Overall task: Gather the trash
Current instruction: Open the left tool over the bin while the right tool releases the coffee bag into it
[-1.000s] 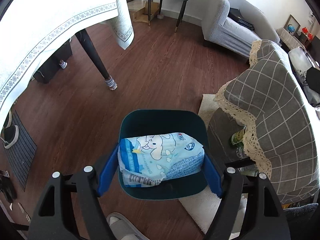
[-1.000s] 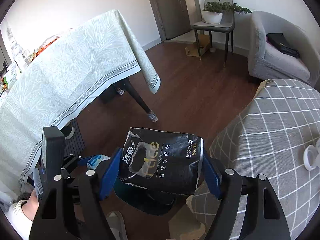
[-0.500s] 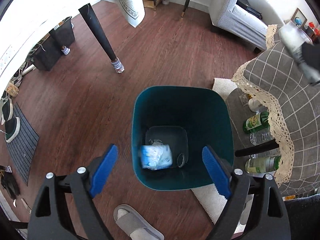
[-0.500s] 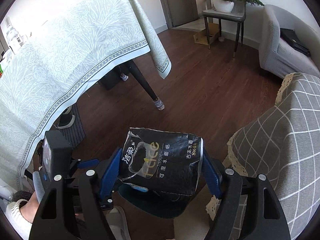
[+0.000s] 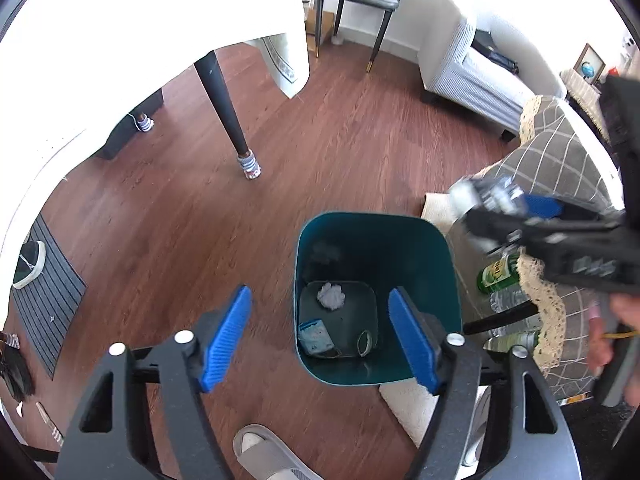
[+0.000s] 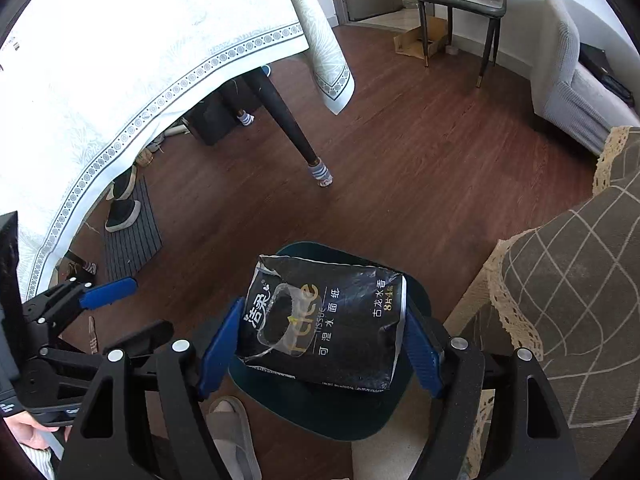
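1. The left gripper (image 5: 320, 336) is empty; its jaws have just been narrowing, nothing between them.
2. Beyond its right pad stands the teal bin (image 5: 448, 280), with a blue tissue pack (image 5: 316, 334), a white wad (image 5: 331, 296) and a ring-shaped scrap (image 5: 366, 343) on its floor.
3. The right gripper (image 6: 320, 340) is clenched on a black tissue pack (image 6: 324, 320), both blue pads pressing its 2 ends.
4. The black tissue pack hangs directly above the teal bin.
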Demonstrator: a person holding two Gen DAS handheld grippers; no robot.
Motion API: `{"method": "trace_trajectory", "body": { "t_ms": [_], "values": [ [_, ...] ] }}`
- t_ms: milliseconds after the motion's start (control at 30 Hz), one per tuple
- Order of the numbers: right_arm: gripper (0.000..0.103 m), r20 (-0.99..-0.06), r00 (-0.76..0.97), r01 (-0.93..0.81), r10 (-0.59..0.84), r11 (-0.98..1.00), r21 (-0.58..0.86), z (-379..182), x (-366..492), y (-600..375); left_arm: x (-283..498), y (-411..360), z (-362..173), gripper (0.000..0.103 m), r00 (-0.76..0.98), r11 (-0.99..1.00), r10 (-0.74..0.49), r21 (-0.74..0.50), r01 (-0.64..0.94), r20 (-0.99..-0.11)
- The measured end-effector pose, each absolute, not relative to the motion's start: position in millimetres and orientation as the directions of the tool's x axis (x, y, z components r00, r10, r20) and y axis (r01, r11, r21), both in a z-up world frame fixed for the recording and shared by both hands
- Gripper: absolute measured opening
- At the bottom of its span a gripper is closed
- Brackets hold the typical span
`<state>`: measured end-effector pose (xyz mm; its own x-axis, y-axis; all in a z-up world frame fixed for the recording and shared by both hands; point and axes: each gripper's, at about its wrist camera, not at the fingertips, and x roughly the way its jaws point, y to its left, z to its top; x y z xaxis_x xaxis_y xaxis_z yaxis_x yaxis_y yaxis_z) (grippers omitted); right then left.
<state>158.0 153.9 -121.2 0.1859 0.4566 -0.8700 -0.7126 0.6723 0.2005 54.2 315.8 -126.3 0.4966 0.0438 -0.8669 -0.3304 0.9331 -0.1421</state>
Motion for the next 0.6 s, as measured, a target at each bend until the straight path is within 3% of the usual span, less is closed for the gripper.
{"method": "trace_trajectory", "body": {
  "t_ms": [433,600],
  "values": [
    [0.076,-0.939,0.140,-0.731,0.314,0.672,0.115,-179.5,147.2,181.5,39.8,314.6,-77.3,0.052,0.591,0.941,0.008,-0.193,-0.277,-0.806],
    [0.089,-0.952,0.156,-0.735,0.263,0.675,0.066,-187.7,144.8,177.7,37.9,311.9,-58.3,0.052,0.626,0.948,-0.002,-0.200,-0.247,-0.780]
  ]
}}
